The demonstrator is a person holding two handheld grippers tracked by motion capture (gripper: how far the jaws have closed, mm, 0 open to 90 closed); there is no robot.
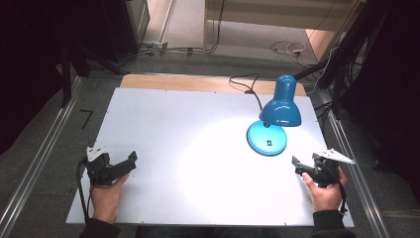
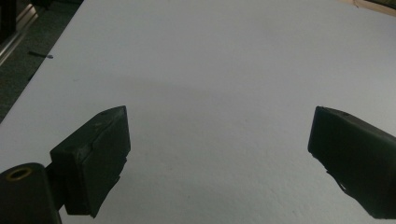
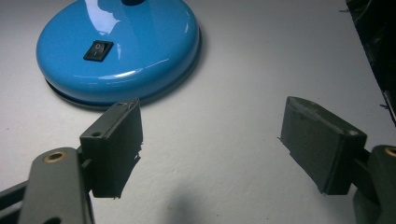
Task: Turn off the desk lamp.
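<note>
The high view looks forward and down on the desk (image 1: pixel 198 148); both gripper views skim it closely, the right sharing the lamp (image 3: pixel 121 51).

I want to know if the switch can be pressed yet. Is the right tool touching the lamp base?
Apart. In the right gripper view, bare white table separates the open right tool from the blue lamp base; nothing lies between its jaws.

Lab, aluminium rails (image 1: pixel 29 171) (floor cables (image 1: pixel 287 48))
</note>
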